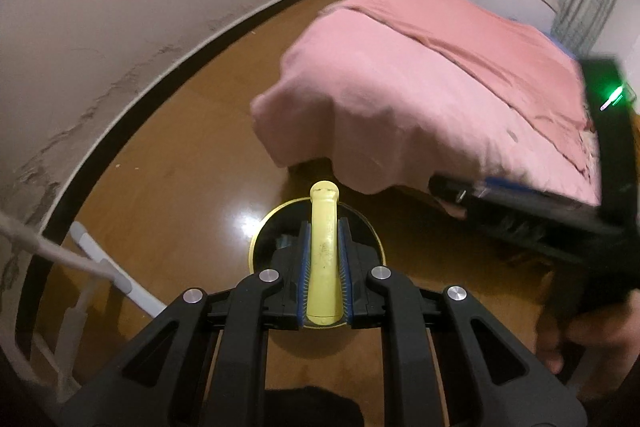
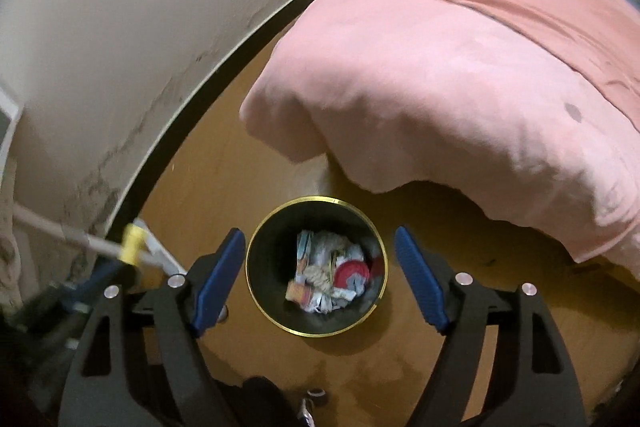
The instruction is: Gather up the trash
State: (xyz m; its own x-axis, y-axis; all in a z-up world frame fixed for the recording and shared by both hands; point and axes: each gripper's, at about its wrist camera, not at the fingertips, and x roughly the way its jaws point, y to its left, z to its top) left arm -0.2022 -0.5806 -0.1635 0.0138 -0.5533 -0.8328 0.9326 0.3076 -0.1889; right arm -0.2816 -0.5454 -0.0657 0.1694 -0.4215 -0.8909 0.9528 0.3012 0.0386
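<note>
Straight below the right tongs [image 2: 320, 281], whose jaws stand wide with nothing between them, the gold-rimmed black bin [image 2: 256, 291] holds crumpled wrappers and paper [image 2: 326, 277]. The left tongs [image 1: 324, 227] clamp a yellow tube [image 1: 325, 247] above it. Brown wood floor [image 2: 224, 163]; pink bedding [image 2: 460, 79] overhangs ahead-right, wall to the left.

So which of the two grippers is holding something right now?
The left gripper: its pads are clamped on a yellow stick over the bin. The right gripper is open, nothing between its fingers.
</note>
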